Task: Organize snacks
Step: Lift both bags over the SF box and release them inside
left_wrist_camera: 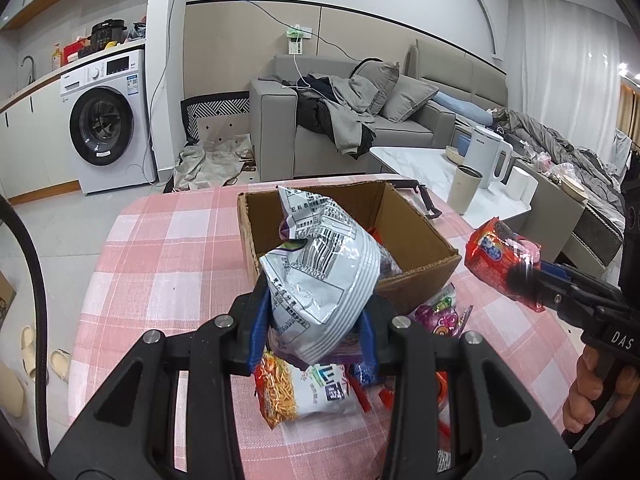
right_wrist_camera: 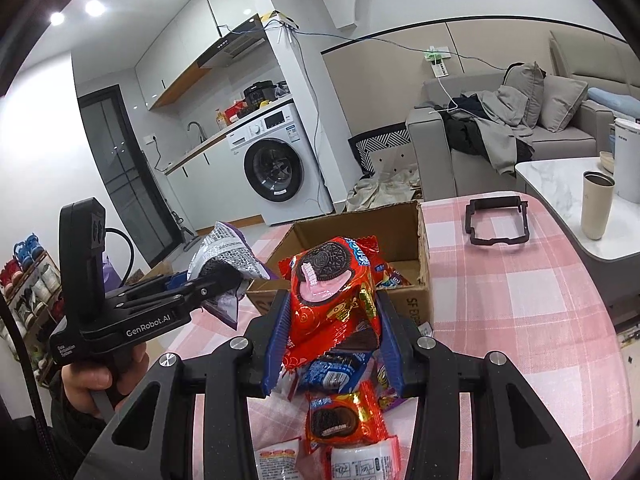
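Note:
My left gripper (left_wrist_camera: pixel 316 320) is shut on a silver and purple snack bag (left_wrist_camera: pixel 320 276) and holds it above the table, just in front of the open cardboard box (left_wrist_camera: pixel 420 240). It also shows in the right wrist view (right_wrist_camera: pixel 228 276). My right gripper (right_wrist_camera: pixel 332 320) is shut on a red Oreo packet (right_wrist_camera: pixel 332 288) and holds it up near the box (right_wrist_camera: pixel 420 300). It shows in the left wrist view (left_wrist_camera: pixel 520 276) to the right of the box. A few packets lie inside the box. Loose snack packets (left_wrist_camera: pixel 304 392) lie on the pink checked tablecloth (left_wrist_camera: pixel 168 280) under both grippers.
A black plastic frame (right_wrist_camera: pixel 498 220) lies on the table behind the box. A beige tumbler (right_wrist_camera: pixel 596 208) and white kettle (left_wrist_camera: pixel 486 152) stand on the marble side table to the right. A washing machine and grey sofa stand beyond.

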`<state>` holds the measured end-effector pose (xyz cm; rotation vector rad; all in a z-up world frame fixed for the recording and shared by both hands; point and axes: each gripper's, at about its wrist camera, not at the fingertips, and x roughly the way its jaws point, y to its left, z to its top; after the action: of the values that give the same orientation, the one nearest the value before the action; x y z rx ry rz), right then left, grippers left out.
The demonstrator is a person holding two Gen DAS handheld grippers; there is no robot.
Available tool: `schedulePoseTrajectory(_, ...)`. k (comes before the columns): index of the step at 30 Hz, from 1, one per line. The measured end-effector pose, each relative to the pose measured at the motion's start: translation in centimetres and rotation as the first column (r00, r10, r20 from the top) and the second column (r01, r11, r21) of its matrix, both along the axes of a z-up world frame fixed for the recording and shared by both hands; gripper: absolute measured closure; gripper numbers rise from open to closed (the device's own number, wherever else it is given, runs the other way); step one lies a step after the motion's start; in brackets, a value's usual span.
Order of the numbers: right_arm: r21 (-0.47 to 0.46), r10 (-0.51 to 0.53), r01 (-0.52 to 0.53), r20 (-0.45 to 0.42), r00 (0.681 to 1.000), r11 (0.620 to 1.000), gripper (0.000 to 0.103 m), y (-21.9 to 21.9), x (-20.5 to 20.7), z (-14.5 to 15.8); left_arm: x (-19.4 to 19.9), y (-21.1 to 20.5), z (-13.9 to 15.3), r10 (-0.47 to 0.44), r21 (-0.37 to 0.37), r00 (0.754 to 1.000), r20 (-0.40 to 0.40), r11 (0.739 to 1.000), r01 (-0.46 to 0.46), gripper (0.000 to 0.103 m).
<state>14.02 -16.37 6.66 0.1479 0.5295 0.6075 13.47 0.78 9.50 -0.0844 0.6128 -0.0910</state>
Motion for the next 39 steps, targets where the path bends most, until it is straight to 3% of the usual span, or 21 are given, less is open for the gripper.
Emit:
schedulePoseTrajectory(19,-0.004,0.000,0.000,-0.013,1.000,1.000,0.061,1.1,4.2,-0.3,4.6,-0.3,0.1,-0.001,0.011,1.000,-0.007,1.000,0.001,0.069)
schedulePoseTrajectory(35,-0.064,-0.030,0.027,-0.051,0.998,0.998,0.061,3.4,8.8,-2.4,9.2,1.0,-3.3,0.013,-0.020,0.998,-0.060,1.000,-0.014,0.068)
schedulePoseTrajectory(38,-0.073,-0.039,0.034,-0.065,0.997,0.997,0.061,3.6,9.6,-2.8,9.7,1.0,-3.5,0.014,-0.017,0.997,-0.071,1.000,-0.015,0.062)
schedulePoseTrajectory(39,-0.077,-0.037,0.032,-0.067,0.997,0.997,0.058,3.7,9.7,-2.8,9.7,0.9,-3.5,0.017,-0.008,0.997,-0.074,1.000,-0.018,0.054)
